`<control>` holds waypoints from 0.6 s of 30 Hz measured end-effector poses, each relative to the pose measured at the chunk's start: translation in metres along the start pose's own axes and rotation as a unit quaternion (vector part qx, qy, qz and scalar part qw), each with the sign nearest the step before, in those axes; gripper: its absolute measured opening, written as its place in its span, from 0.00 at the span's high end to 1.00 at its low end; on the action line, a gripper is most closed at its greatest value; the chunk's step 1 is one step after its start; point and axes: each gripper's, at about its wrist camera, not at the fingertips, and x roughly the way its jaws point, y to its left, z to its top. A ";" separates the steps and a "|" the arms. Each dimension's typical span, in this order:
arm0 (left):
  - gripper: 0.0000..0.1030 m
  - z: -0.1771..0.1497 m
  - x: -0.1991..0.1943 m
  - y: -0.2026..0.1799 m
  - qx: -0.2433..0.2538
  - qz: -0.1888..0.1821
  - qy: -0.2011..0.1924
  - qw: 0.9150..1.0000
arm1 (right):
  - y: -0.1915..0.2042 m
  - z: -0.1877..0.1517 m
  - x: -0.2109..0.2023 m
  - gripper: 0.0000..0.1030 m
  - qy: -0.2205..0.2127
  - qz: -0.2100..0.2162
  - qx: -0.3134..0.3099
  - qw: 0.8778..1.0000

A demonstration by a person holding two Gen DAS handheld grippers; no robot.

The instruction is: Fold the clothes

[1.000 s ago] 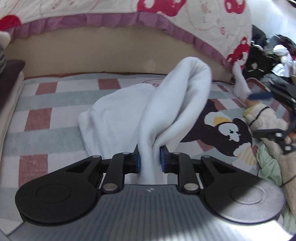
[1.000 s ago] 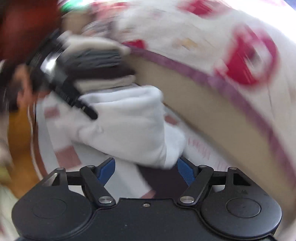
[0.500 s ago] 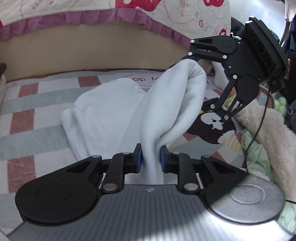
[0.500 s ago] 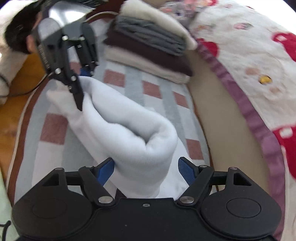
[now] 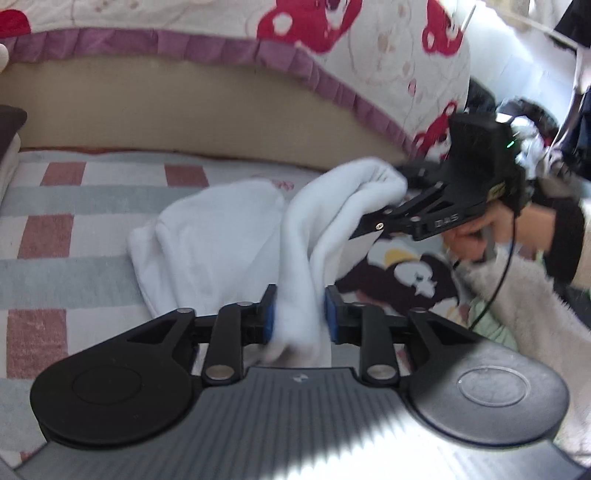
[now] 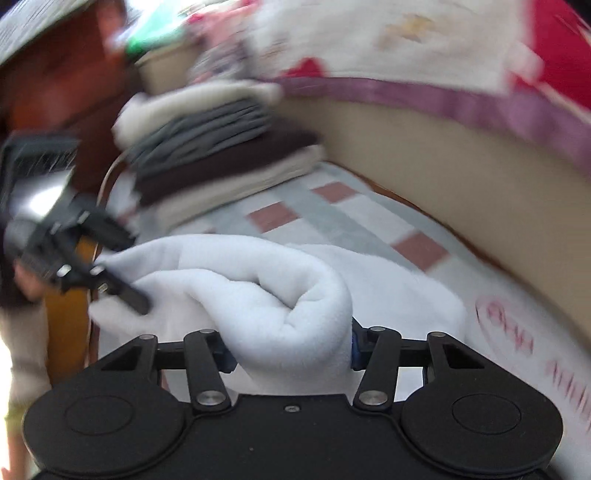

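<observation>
A white fleece garment (image 5: 207,236) lies bunched on a checked rug (image 5: 74,206), with one long fold lifted between the two grippers. My left gripper (image 5: 300,321) has the near end of that fold between its blue pads. Its jaws are opening, but the cloth still fills the gap and touches both pads. In the right wrist view the left gripper (image 6: 122,269) sits at the fold's far end. My right gripper (image 6: 291,350) is closing on the thick other end of the garment (image 6: 258,273), with cloth against both pads. In the left wrist view the right gripper (image 5: 384,201) shows with a hand (image 5: 476,232) behind it.
A stack of folded clothes (image 6: 221,155) stands on the rug (image 6: 332,221) beside the bed. The beige bed side (image 5: 184,110) and a red-patterned quilt (image 5: 221,22) close off the back. A cream fluffy cloth (image 5: 517,295) and a heap of clothes (image 5: 532,136) lie to the right.
The right gripper swung in to the raised end of the fold and narrowed its jaws around it. The left jaws widened a little, and the fold hangs lower and flatter.
</observation>
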 end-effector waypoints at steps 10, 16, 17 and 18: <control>0.32 -0.004 0.000 -0.019 0.057 0.028 -0.022 0.998 | -0.022 -0.010 0.006 0.46 -0.024 -0.015 0.101 0.994; 0.20 -0.018 0.017 -0.047 0.174 0.104 -0.029 0.979 | -0.036 -0.013 0.004 0.46 -0.035 -0.023 0.148 0.988; 0.22 -0.017 0.022 -0.044 0.168 0.120 -0.029 0.978 | -0.038 -0.015 0.003 0.46 -0.041 -0.023 0.158 0.986; 0.38 -0.015 0.025 -0.038 0.150 0.126 -0.030 0.980 | -0.041 -0.017 0.001 0.46 -0.048 -0.020 0.168 0.984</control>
